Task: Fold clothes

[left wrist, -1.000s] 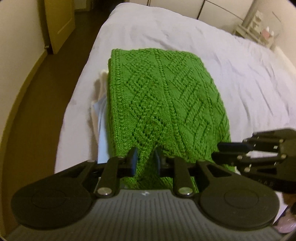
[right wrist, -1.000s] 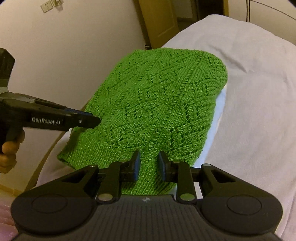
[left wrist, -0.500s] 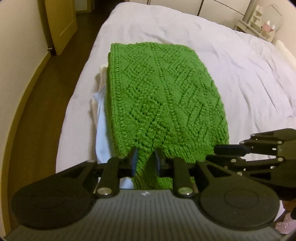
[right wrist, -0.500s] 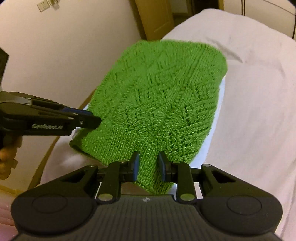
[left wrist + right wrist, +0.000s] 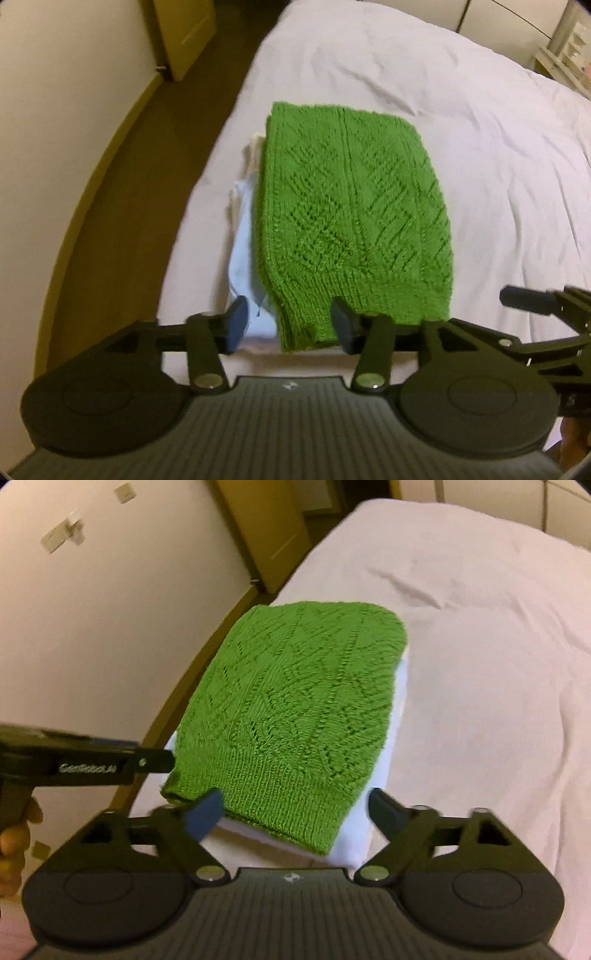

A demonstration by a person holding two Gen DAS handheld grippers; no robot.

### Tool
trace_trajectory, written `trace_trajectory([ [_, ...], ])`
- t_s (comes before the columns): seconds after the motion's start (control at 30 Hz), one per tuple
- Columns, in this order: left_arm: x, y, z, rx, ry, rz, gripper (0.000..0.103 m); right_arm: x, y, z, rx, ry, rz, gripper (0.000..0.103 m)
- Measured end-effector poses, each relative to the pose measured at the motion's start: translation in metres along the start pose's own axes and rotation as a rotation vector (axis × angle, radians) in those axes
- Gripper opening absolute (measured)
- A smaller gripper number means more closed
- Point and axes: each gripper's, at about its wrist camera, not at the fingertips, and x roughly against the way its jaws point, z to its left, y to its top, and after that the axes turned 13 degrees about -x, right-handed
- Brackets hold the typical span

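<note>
While both tools open, the folded green sweater [image 5: 354,221] lies flat atop pale folded clothes [image 5: 243,258] on the bed [image 5: 480,129].
Left tool [image 5: 288,325] and right tool [image 5: 295,812]: jaws spreading, pads clear of the near hem.

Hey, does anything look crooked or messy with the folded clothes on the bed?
Only slightly. The green knit sweater lies folded on a pale blue garment and a cream one, which stick out along one side, so the stack's edges don't line up. Nothing spilled or damaged.
</note>
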Motion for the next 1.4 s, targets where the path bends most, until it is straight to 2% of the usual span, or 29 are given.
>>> trace_trajectory([
  [0.03,0.008,0.001,-0.002,-0.003,0.016,-0.01,0.065,0.005,0.001,-0.003,-0.022,0.002,0.006,0.09],
  [0.13,0.031,0.003,-0.009,-0.012,0.065,-0.04,0.077,0.019,0.005,-0.009,-0.077,0.004,0.003,0.09],
  [0.33,0.055,0.004,-0.024,0.025,0.094,-0.056,0.081,0.051,0.007,-0.008,-0.072,-0.045,-0.023,0.09],
  [0.57,0.078,-0.005,-0.05,0.071,0.117,-0.066,0.085,0.081,-0.004,-0.013,-0.029,-0.039,-0.032,0.09],
  [0.87,0.112,-0.038,-0.1,0.141,0.156,-0.075,0.091,0.123,-0.029,-0.034,0.036,-0.047,-0.034,0.09],
  [1.0,0.132,-0.057,-0.12,0.176,0.168,-0.095,0.099,0.147,-0.039,-0.039,0.062,-0.058,-0.051,0.09],
  [1.23,0.153,-0.085,-0.131,0.245,0.216,-0.093,0.102,0.176,-0.055,-0.033,0.108,-0.045,-0.077,0.091],
  [1.3,0.157,-0.091,-0.128,0.261,0.231,-0.094,0.102,0.182,-0.06,-0.028,0.117,-0.039,-0.088,0.102],
  [1.4,0.163,-0.096,-0.121,0.286,0.246,-0.104,0.102,0.188,-0.063,-0.023,0.129,-0.038,-0.101,0.102],
])
